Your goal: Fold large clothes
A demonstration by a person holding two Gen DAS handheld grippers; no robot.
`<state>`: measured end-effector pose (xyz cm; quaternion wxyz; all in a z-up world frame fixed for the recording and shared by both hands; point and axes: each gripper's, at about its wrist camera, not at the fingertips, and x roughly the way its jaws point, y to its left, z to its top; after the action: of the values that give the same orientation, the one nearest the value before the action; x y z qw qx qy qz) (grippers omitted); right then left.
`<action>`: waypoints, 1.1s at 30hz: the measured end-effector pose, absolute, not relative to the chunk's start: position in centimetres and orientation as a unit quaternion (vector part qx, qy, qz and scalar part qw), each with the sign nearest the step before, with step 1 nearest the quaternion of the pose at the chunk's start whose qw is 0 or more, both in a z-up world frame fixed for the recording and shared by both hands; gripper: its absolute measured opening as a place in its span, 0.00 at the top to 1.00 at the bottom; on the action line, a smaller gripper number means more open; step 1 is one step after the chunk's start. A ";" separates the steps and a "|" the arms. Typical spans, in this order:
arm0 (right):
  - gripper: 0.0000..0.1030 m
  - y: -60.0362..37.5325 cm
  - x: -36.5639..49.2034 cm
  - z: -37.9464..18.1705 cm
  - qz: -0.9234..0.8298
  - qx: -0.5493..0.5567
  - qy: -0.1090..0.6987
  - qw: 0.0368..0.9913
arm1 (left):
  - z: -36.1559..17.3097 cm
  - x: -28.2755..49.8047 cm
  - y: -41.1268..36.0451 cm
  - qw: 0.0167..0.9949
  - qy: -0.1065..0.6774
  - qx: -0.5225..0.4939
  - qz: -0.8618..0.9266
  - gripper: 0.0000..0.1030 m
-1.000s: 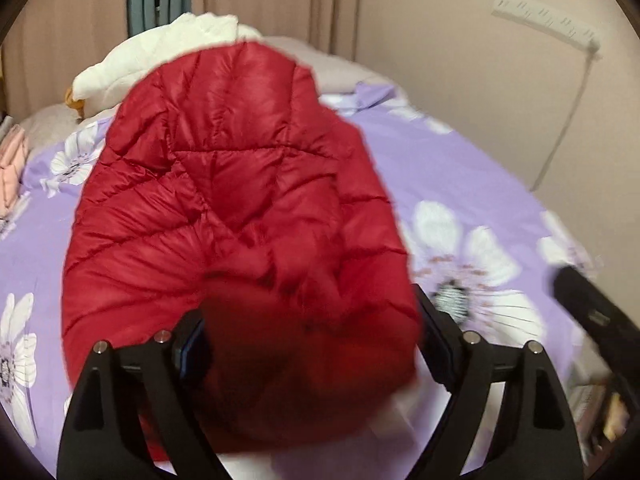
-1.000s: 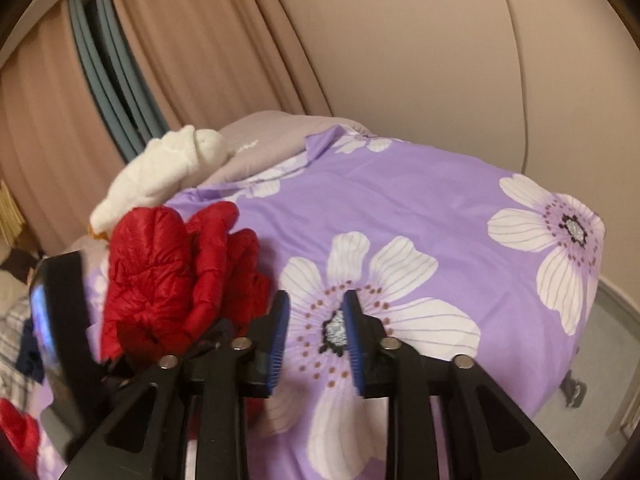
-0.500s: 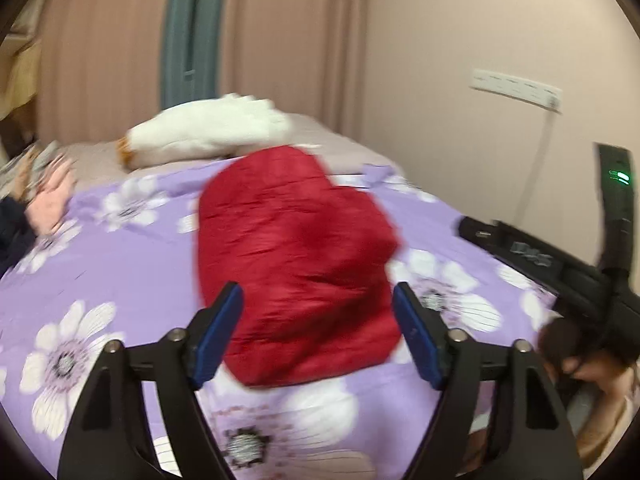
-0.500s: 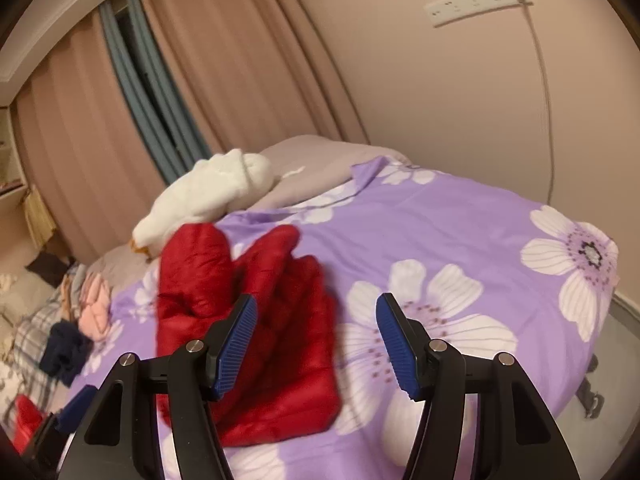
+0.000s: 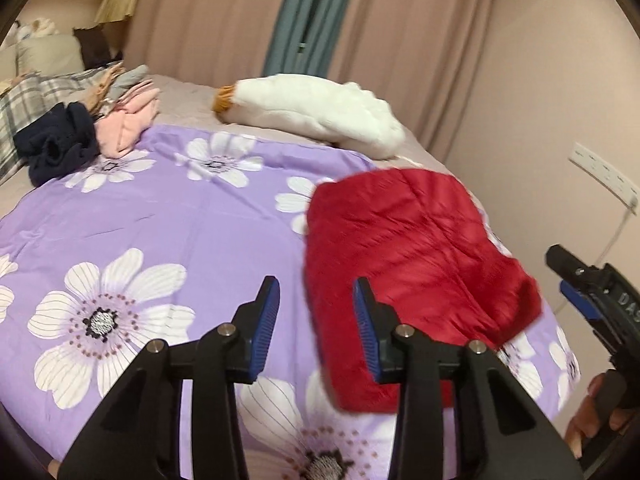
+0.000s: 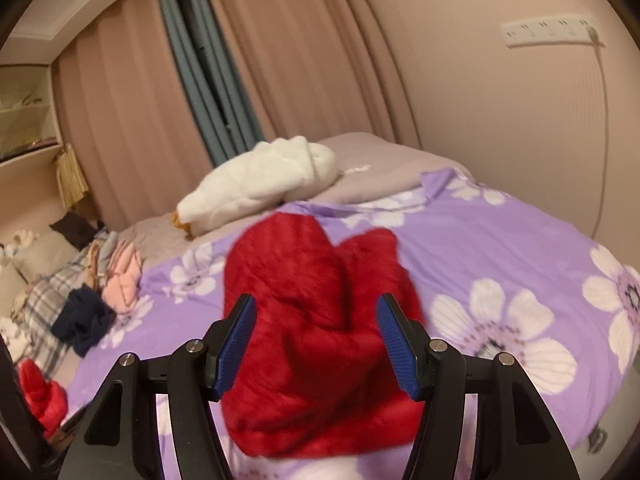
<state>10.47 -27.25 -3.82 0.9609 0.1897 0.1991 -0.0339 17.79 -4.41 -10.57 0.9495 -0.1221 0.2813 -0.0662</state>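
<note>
Bed (image 5: 168,216) with purple flowered cover: red puffer jacket (image 5: 408,264), pinched in left tongs (image 5: 316,320) 1 second ago, now lies released in a folded bundle, both tongs (image 6: 316,340) gaping empty — fold likely finished.

We see a bed covered by a purple floral duvet (image 5: 168,220). At its head, toward twelve o'clock, lie a white plush toy (image 5: 316,112) and a grey pillow (image 6: 372,164). Pinkish-beige curtains (image 6: 304,60) hang behind, parted on a blue-grey curtain strip (image 5: 304,20). At nine o'clock sits a pile of clothes (image 5: 80,120). A white power strip (image 6: 552,32) is fixed to the beige wall (image 6: 500,120) at two o'clock.
</note>
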 end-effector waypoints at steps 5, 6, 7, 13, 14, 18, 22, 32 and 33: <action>0.40 -25.2 13.4 -3.2 -0.030 0.155 0.200 0.967 | -10.9 20.3 -3.6 0.950 0.283 -0.122 -0.047 0.69; 0.40 -24.9 13.9 -3.2 -0.031 0.151 0.202 0.967 | -10.9 20.8 -3.6 0.951 0.281 -0.124 -0.043 0.69; 0.40 -24.7 14.3 -3.3 -0.032 0.150 0.202 0.967 | -10.8 21.3 -3.6 0.951 0.279 -0.127 -0.039 0.69; 0.51 -24.7 17.0 -3.6 -0.039 0.170 0.204 0.963 | -10.2 25.7 -4.6 0.954 0.268 -0.134 -0.018 0.69; 0.51 -24.7 17.4 -3.4 -0.040 0.176 0.203 0.962 | -10.1 26.7 -5.1 0.955 0.268 -0.130 -0.009 0.69; 0.51 -25.3 21.4 -3.1 0.005 0.226 0.203 0.953 | -10.4 29.6 -6.2 0.949 0.277 -0.148 0.002 0.69; 0.51 -26.6 23.8 -6.8 -0.119 0.181 0.256 0.942 | -11.4 31.2 -7.3 0.950 0.276 -0.147 0.019 0.66; 0.51 -30.3 22.6 -15.2 -0.125 0.210 0.251 0.937 | -21.7 37.4 -12.0 0.914 0.380 -0.142 0.011 0.65; 0.51 -29.8 22.5 -15.9 -0.133 0.192 0.242 0.942 | -21.8 37.3 -12.1 0.916 0.373 -0.145 0.010 0.65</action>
<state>22.55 -29.77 -15.92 0.9416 0.1916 0.2425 -0.1334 37.32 -12.08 -21.83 0.9163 -0.1451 0.3732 0.0099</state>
